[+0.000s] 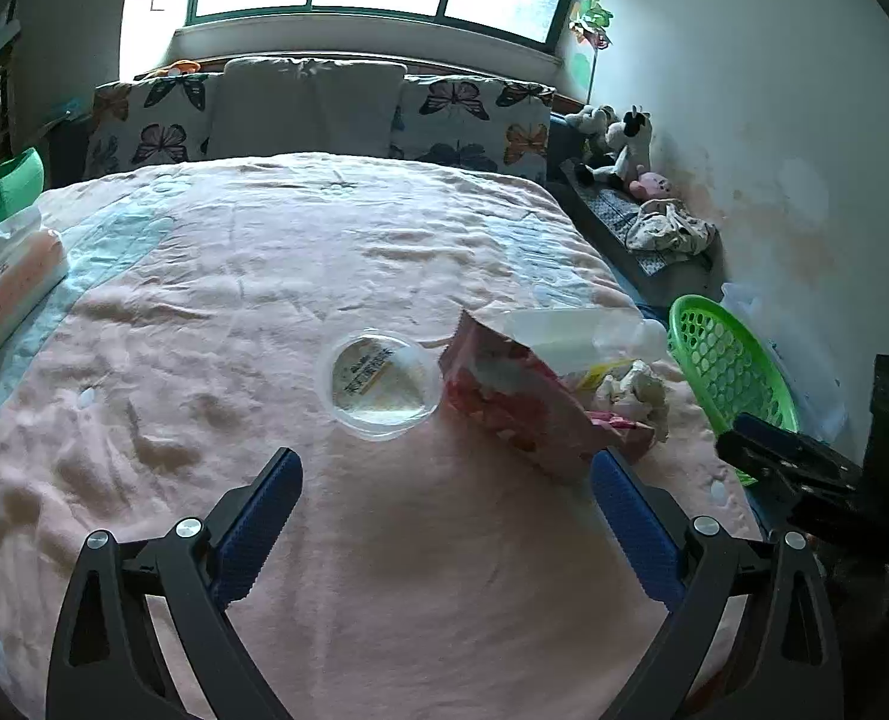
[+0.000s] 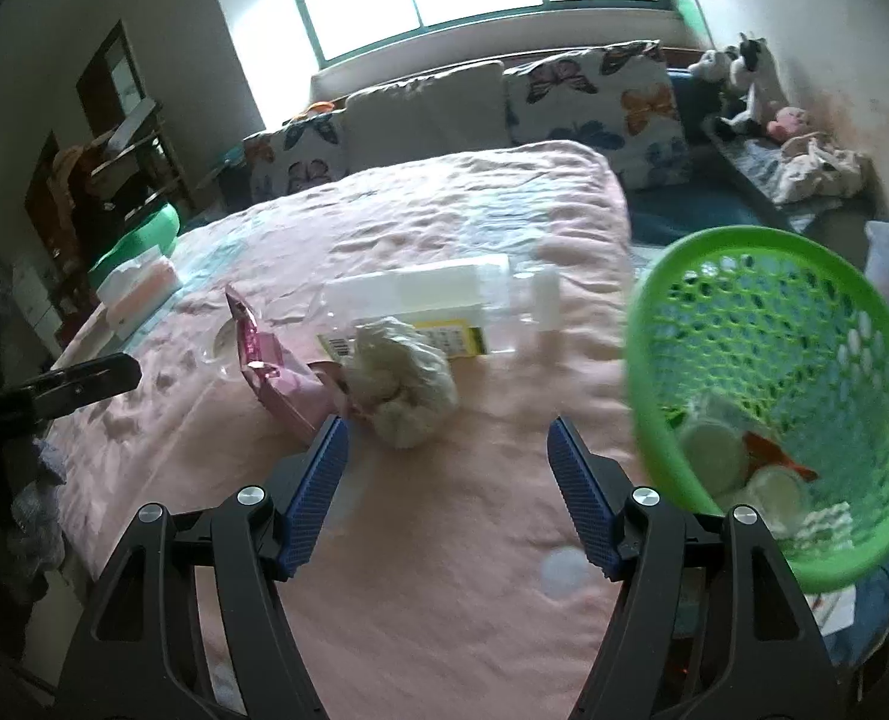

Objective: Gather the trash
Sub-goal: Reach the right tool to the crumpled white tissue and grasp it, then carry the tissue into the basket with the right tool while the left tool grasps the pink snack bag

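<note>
We hold both claws over a bed spread with a rumpled pink blanket [image 1: 264, 312]. Our left claw [image 1: 444, 492] stands wide open with nothing between its blue ribbed pads, and our right claw [image 2: 447, 450] is likewise spread wide and holds nothing.

The trash lies in a loose cluster on the blanket ahead of us. A round clear plastic lid with a yellow label [image 1: 378, 383] lies flat just beyond the left claw. Beside it, to the right, sits a torn pink and white snack wrapper [image 1: 504, 396], touching a crumpled white tissue wad [image 2: 402, 381] that lies just ahead of the right claw. Behind the wad rests a clear plastic bottle with a yellow label [image 2: 420, 306], lying on its side.

At the bed's right edge a green perforated plastic basket [image 2: 672, 324] is tilted toward us; it already contains a few pale round lids and scraps. A white and pink tissue pack [image 1: 6, 282] sits at the far left of the bed.
</note>
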`<state>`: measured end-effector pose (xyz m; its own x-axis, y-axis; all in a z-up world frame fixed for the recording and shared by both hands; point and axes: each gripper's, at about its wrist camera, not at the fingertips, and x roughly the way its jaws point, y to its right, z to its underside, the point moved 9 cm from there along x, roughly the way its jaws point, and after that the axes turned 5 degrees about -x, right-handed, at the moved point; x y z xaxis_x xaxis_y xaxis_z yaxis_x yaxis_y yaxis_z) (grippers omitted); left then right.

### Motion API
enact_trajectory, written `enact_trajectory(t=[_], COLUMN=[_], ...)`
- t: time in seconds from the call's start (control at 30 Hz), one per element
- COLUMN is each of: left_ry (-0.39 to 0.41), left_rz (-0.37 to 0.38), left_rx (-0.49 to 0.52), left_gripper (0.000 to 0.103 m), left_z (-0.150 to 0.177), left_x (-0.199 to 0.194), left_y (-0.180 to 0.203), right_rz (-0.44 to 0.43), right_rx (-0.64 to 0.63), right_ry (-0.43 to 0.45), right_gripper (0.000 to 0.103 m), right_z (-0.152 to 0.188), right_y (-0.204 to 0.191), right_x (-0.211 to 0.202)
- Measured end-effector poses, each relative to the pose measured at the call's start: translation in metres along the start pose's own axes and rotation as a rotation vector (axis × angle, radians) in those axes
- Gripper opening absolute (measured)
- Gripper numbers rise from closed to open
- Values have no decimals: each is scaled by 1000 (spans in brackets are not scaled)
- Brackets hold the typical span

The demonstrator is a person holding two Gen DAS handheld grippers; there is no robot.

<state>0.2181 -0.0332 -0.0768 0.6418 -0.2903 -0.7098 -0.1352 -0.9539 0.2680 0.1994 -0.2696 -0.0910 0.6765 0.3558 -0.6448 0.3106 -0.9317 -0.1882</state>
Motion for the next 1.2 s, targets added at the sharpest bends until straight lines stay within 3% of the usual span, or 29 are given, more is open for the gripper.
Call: enact_trajectory(t=[0.5,0.67,0.8,1.2], left_ry=[-16,-21,-19,-74], left_rz=[21,28,38,53], left_rx=[-40,-34,-27,-71], left_gripper=[90,89,88,83], left_z=[-3,-5,-8,-17], left_x=[4,6,8,36], left_y=[-8,-2,8,39], right_rz=[-32,-29,-37,-13], right_rx=[-36,-34,-19,14], right_ry=[-71,-84,-72,6], right_gripper=[65,55,51,51], right_z=[-10,-8,-7,-6], right_y=[-17,-18,-16,3], right_x=[62,71,65,16])
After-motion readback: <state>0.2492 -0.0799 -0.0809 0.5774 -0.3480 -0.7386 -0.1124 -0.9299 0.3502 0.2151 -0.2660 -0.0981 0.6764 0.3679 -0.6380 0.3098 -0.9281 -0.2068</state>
